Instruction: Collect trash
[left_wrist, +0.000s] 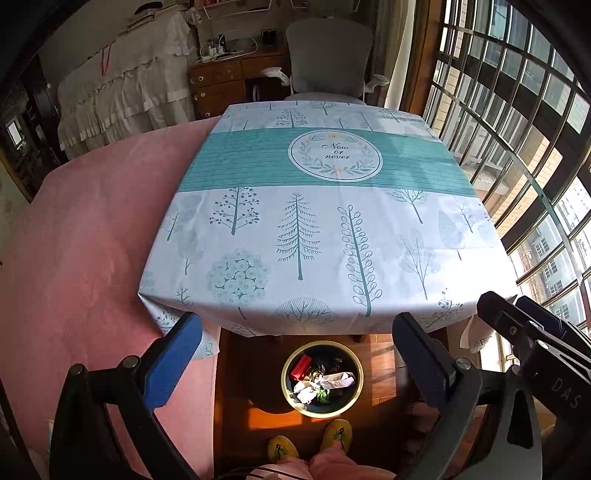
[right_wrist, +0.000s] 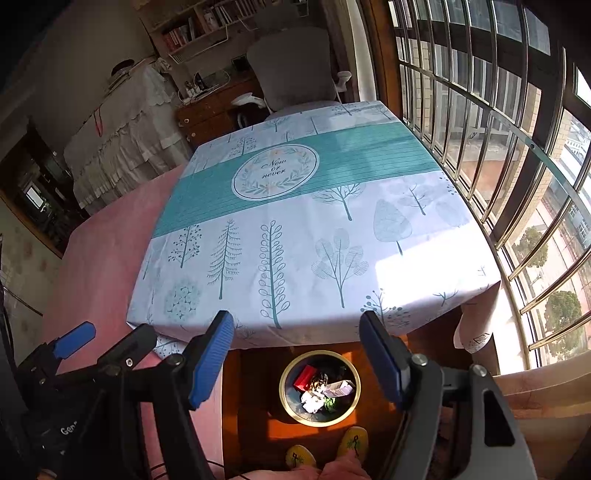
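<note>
A round bin (left_wrist: 322, 411) (right_wrist: 320, 419) with a pale yellow rim stands on the wooden floor in front of the table. Inside it lie a red packet (left_wrist: 300, 366) (right_wrist: 304, 376), crumpled white paper (left_wrist: 332, 380) (right_wrist: 334, 389) and dark scraps. My left gripper (left_wrist: 295, 354) hangs above the bin, open, with nothing between its blue fingers. My right gripper (right_wrist: 297, 354) hangs above the bin too, open and empty. Each gripper also shows at the edge of the other's view: the right one (left_wrist: 517, 317), the left one (right_wrist: 107, 339).
The table (left_wrist: 314, 229) (right_wrist: 295, 236) wears a white and teal cloth printed with trees. A pink bed (left_wrist: 74, 277) lies to its left. A grey chair (left_wrist: 328, 59) stands at the far end. A barred window (left_wrist: 517, 147) runs along the right. The person's yellow slippers (left_wrist: 306, 439) stand beside the bin.
</note>
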